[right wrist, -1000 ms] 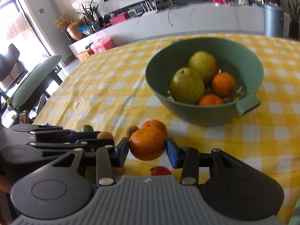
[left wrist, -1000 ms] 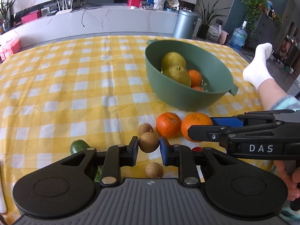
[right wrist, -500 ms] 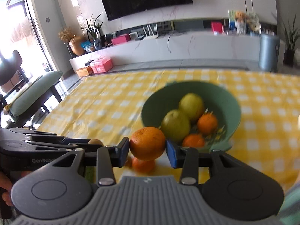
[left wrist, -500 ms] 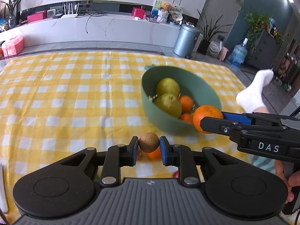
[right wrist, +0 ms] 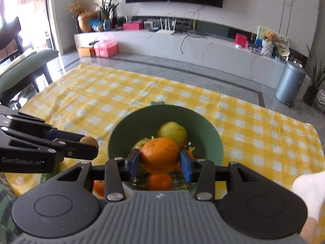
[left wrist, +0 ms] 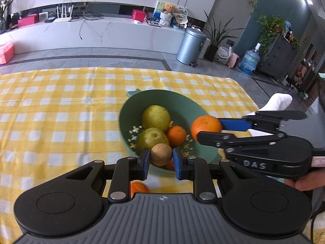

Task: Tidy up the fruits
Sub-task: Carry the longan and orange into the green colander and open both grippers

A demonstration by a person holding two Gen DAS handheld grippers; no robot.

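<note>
Left tool (left wrist: 161,160): clamped on a small brown fruit (left wrist: 161,154), pads tight on both flanks. Fruit sits in front of the bowl's (left wrist: 182,103) near rim as seen down the fingers, held off the desk (left wrist: 61,105).

Right tool (right wrist: 159,160): clamped on an orange (right wrist: 159,155), pads on its left and right sides. Orange hangs over the bowl (right wrist: 213,134) opening, near side, clear of the fruit below.

Relative layout: in the left view the right tool (left wrist: 209,131) comes in from the right, just ahead of the left tool's tips, its orange (left wrist: 206,127) over the bowl's right rim. In the right view the left tool (right wrist: 89,144) comes in from the left, brown fruit (right wrist: 89,141) just outside the bowl's left rim. Tools are near each other but apart.

Bowl contents, ahead of and below both tools: two yellow-green pears (left wrist: 155,117), a small orange (left wrist: 176,135), another small orange (right wrist: 159,181) under the right tool's tips. Room left mostly on the bowl's right and far side.

One more orange (left wrist: 139,189) lies on the desk, under the left tool's body, outside the bowl.

Edges: bowl handle (left wrist: 134,92) points away from the tools. Cloth to the left and beyond the bowl is bare. Desk's far edge well beyond the bowl; right edge closer, with a white sock (left wrist: 278,102) just past it.
</note>
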